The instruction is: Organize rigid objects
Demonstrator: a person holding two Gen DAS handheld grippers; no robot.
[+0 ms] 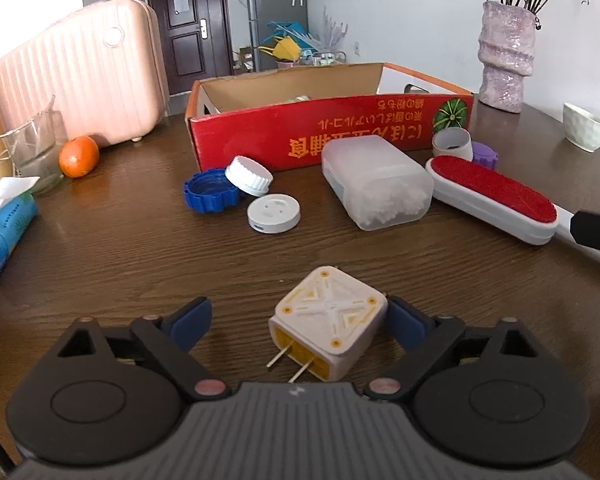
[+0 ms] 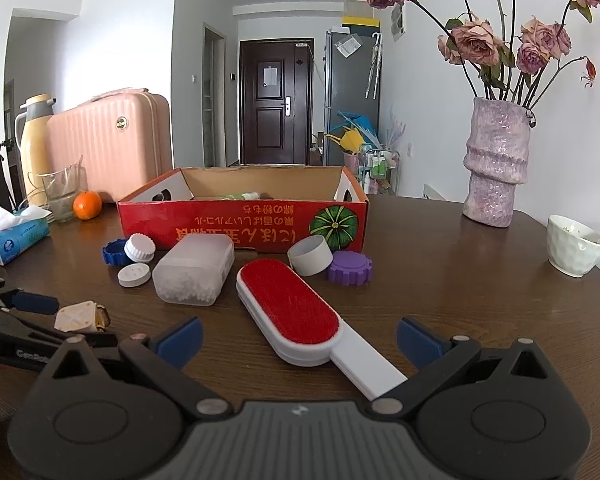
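My left gripper (image 1: pixel 298 322) is open around a white and yellow plug adapter (image 1: pixel 327 322) lying on the wooden table; its right finger touches the adapter's side. My right gripper (image 2: pixel 299 338) is open, with the white handle of a red lint brush (image 2: pixel 296 312) lying between its fingers. The open red cardboard box (image 1: pixel 328 136) stands behind, also in the right wrist view (image 2: pixel 240 228). In front of it lie a frosted plastic container (image 1: pixel 376 182), a blue cap (image 1: pixel 210 192), a white cap (image 1: pixel 249 175), a white round disc (image 1: pixel 274 213), a white ring (image 2: pixel 310 255) and a purple cap (image 2: pixel 349 267).
A pink suitcase (image 1: pixel 84 80), glass cup (image 1: pixel 36 148), orange (image 1: pixel 79 156) and tissue pack (image 1: pixel 2 236) stand on the left. A purple vase with dried roses (image 2: pixel 496 168) and a white bowl (image 2: pixel 574 245) stand on the right. A thermos (image 2: pixel 34 144) is at the far left.
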